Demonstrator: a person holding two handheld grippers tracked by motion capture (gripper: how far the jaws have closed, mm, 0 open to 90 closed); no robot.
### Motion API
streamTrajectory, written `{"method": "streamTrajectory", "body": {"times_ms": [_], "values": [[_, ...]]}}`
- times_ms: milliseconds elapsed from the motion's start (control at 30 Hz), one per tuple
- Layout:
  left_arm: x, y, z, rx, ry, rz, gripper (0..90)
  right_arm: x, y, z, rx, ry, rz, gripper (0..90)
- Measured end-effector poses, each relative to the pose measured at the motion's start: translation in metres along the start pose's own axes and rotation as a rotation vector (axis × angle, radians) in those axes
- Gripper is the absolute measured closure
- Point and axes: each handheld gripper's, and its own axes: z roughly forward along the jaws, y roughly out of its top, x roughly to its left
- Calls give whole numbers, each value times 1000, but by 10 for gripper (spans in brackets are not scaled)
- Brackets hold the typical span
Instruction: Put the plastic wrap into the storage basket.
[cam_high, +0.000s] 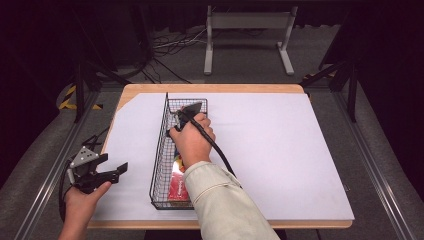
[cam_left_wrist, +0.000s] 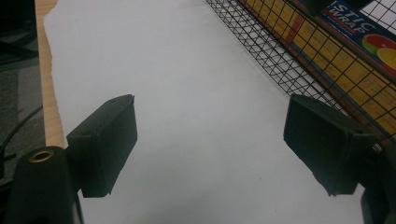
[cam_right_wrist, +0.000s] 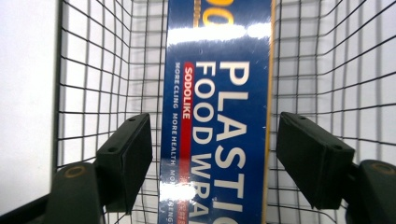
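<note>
Right gripper (cam_right_wrist: 212, 154) spread wide over long blue plastic-wrap box (cam_right_wrist: 219, 93) inside black wire basket (cam_high: 162, 150) (box between jaws, not pinched). Left gripper (cam_left_wrist: 210, 154) spread, above white paper sheet (cam_left_wrist: 187, 93) beside basket.

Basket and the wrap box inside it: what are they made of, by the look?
Basket: thin black wire mesh, likely coated metal; the sheet under it shows through its open grid. Plastic wrap box: probably cardboard under a glossy film, since white glare bands cross its printed blue face.
</note>
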Motion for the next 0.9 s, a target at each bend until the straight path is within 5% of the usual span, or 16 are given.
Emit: {"method": "streamTrajectory", "body": {"times_ms": [500,900], "values": [[-2,1,1,1,9,14,181,-15,12,-34,-179,34,-52,284],[0,1,1,-7,12,4,181,-32,19,-61,-231,162,-59,276]]}}
